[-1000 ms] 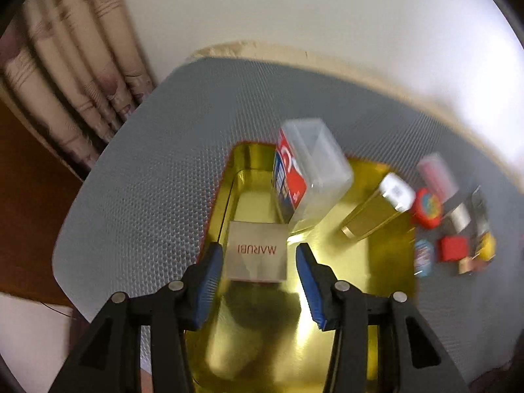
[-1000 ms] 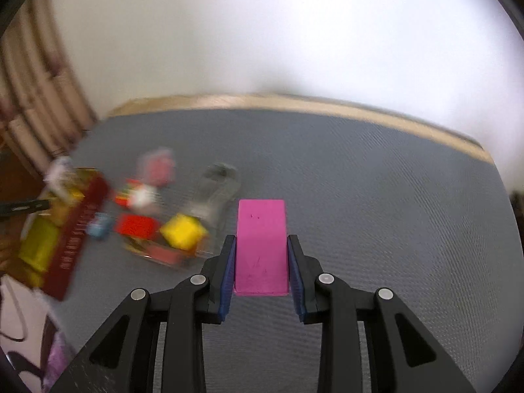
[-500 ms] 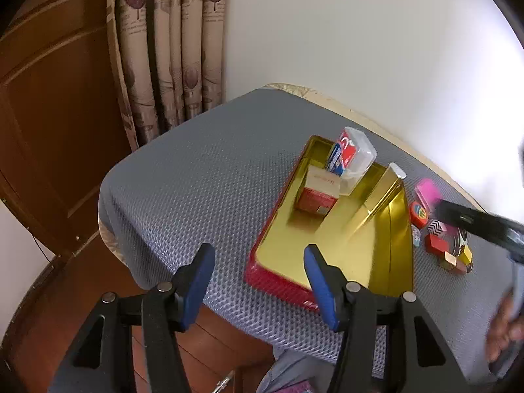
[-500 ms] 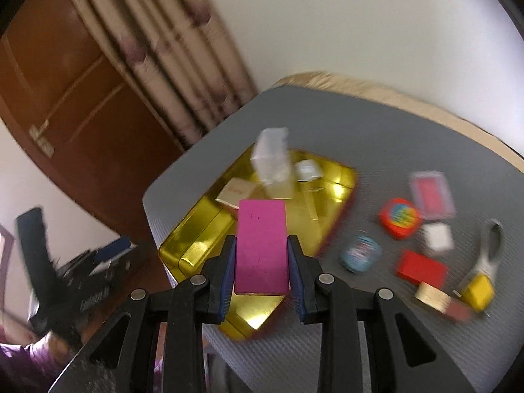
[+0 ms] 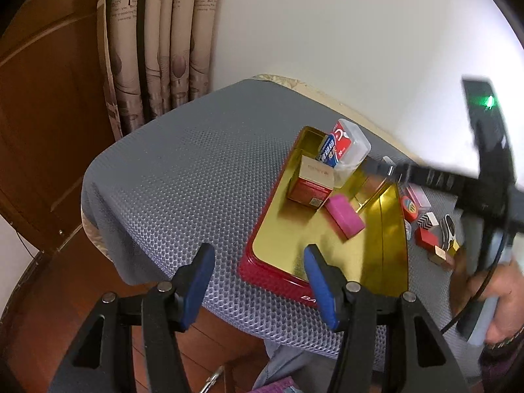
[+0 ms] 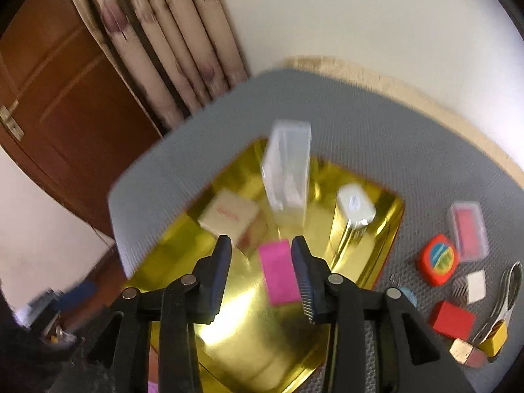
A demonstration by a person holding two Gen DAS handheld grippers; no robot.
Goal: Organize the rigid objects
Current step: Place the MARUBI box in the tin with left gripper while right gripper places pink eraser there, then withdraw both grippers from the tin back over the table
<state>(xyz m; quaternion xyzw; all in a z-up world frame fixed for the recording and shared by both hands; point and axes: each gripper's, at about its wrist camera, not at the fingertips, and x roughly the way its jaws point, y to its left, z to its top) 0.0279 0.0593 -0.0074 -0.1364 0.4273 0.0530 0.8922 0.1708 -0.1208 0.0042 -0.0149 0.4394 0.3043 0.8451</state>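
Right wrist view: the pink block [image 6: 280, 270] lies between the fingers of the right gripper [image 6: 260, 276], whose jaws are opening; a gap shows on the left side, the right pad seems close to it or just touching, and motion blur keeps that unsettled. The block sits low over the floor of the gold tray [image 6: 170, 239], which reads as a release among the pieces gathered there. In the left wrist view the block [image 5: 344, 216] lies tilted, just beside the red-and-cream box [image 5: 311, 185], with the clear plastic case [image 5: 344, 152] behind that; whether it rests flat I cannot tell. The left gripper [image 5: 258, 290] hangs half open and empty above the tray's near red rim [image 5: 271, 281], probably drawn back to leave room. Loose items wait on the grey mat [image 5: 196, 163] beside the tray: a round red tape measure [image 6: 437, 263], a red cube [image 6: 452, 321], a yellow cube [image 6: 496, 337]. The right gripper's body smears across the left view, hiding the tray's far corner.
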